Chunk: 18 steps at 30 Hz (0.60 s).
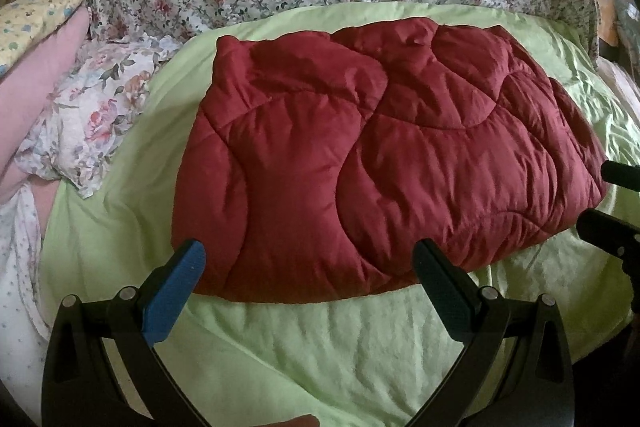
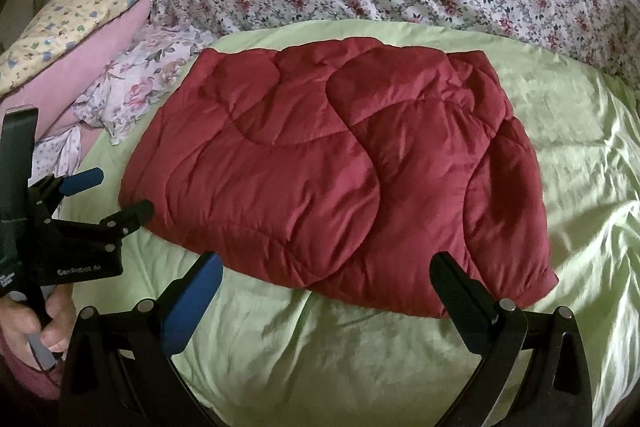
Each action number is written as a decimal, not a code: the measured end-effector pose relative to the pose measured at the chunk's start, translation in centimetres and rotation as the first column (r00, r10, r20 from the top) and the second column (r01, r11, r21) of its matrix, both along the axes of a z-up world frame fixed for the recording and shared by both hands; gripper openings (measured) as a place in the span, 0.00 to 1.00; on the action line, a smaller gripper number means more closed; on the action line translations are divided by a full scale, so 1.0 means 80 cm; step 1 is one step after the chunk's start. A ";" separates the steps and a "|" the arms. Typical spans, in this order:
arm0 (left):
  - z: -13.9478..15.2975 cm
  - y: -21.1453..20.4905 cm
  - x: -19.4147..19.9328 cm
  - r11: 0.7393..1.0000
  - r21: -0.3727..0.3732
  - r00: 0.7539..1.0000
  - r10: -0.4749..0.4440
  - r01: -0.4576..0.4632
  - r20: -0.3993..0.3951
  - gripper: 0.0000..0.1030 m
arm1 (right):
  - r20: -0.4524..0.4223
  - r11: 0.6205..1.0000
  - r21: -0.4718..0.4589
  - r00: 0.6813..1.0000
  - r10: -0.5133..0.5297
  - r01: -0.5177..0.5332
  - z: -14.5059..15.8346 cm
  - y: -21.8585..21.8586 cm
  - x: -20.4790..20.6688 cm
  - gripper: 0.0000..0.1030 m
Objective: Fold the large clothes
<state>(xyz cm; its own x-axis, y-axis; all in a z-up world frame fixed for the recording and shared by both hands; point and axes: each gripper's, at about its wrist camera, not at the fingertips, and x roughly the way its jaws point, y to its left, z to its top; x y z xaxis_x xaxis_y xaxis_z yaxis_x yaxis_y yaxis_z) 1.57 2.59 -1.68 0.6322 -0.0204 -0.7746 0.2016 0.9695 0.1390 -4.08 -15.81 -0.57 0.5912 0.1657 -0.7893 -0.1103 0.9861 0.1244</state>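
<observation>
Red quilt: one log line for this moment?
left gripper: open, empty | right gripper: open, empty | red quilt: folded, on green sheet

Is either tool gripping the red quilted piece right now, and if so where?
Neither. The left tool and right tool are both open and hold nothing; the red quilted garment lies folded on the green sheet.
</observation>
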 end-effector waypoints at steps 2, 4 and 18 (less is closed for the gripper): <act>0.000 0.000 0.002 1.000 0.000 1.000 0.000 0.000 0.000 1.00 | 0.000 1.000 -0.002 1.000 0.002 -0.002 0.000 0.000 0.003 1.00; 0.000 0.000 0.004 1.000 0.000 1.000 0.001 -0.001 0.001 1.00 | 0.001 1.000 -0.002 1.000 0.002 -0.002 0.000 0.001 0.006 1.00; 0.000 -0.001 0.008 1.000 0.000 1.000 0.008 -0.008 0.001 1.00 | -0.005 1.000 -0.009 1.000 0.007 -0.007 -0.001 0.001 0.015 1.00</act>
<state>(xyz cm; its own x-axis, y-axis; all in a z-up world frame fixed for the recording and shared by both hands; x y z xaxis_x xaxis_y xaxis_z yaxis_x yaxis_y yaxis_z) 2.23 2.47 -1.71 0.6330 -0.0150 -0.7740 0.1938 0.9710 0.1397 -2.84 -15.70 -0.68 0.5861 0.1628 -0.7937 -0.1168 0.9864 0.1160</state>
